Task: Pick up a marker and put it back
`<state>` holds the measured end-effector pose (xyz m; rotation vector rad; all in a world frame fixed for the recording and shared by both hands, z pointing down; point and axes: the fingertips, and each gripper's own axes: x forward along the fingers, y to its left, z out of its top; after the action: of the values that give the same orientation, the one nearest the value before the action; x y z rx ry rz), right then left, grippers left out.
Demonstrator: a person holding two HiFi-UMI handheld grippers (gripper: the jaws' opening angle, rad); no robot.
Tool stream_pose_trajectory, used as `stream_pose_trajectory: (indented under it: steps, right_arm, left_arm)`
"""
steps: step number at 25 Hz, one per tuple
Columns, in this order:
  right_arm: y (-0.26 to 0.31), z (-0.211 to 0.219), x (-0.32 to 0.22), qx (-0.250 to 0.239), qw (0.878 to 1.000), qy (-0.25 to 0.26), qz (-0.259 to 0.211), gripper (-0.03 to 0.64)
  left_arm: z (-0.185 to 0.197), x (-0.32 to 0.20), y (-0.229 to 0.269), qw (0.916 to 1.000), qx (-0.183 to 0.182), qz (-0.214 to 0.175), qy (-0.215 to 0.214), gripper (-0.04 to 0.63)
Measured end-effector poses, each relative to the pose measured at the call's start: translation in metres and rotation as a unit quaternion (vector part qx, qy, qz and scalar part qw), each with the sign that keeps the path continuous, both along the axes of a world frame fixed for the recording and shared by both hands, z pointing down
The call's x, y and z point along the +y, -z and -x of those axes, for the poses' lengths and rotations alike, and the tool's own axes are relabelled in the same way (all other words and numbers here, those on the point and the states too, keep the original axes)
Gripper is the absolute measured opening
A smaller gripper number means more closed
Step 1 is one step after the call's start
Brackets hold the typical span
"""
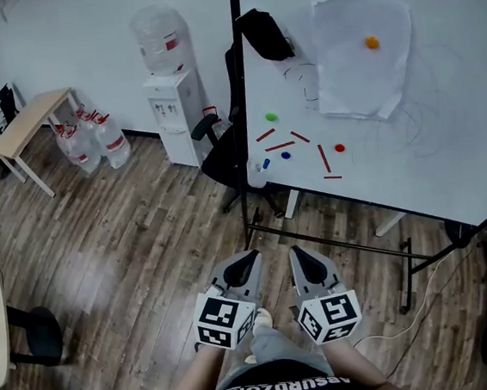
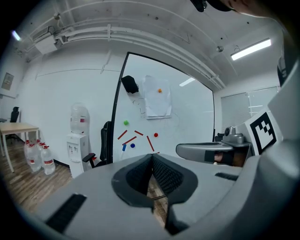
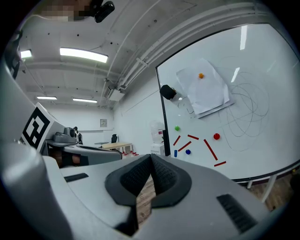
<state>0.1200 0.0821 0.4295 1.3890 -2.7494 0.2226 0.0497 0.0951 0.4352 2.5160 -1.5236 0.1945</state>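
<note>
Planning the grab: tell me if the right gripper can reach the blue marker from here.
Probably not yet: the right gripper, shut, is well short of the whiteboard; nothing blocks the blue marker.

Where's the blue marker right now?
Head view: the blue marker is on the whiteboard near its lower left edge, just left of the blue round magnet, below the green magnet and the red strips.

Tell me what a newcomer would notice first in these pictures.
The big whiteboard fills the right side, carrying a sheet of paper under an orange magnet, with red strips scattered below. At the bottom of the head view the left gripper and right gripper sit side by side, both shut and empty. A water dispenser stands left of the board.
</note>
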Motion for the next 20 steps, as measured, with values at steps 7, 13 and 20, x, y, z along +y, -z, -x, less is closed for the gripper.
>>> stream_pose_trajectory:
  steps: [7,13,20]
  right_arm:
    - [0.000,0.007,-0.038,-0.016,1.000,0.013,-0.002,0.003]
    - [-0.004,0.000,-0.070,-0.020,1.000,-0.024,0.002,0.235]
    - [-0.007,-0.004,-0.098,-0.018,0.999,-0.043,0.005,0.281]
  left_arm:
    - [0.004,-0.042,-0.005,0.9999,-0.010,0.010,-0.010,0.009]
    - [0.010,-0.068,-0.012,0.9997,-0.014,0.015,-0.015,0.009]
    - [0.015,-0.091,-0.015,0.9996,-0.016,0.015,-0.020,0.008]
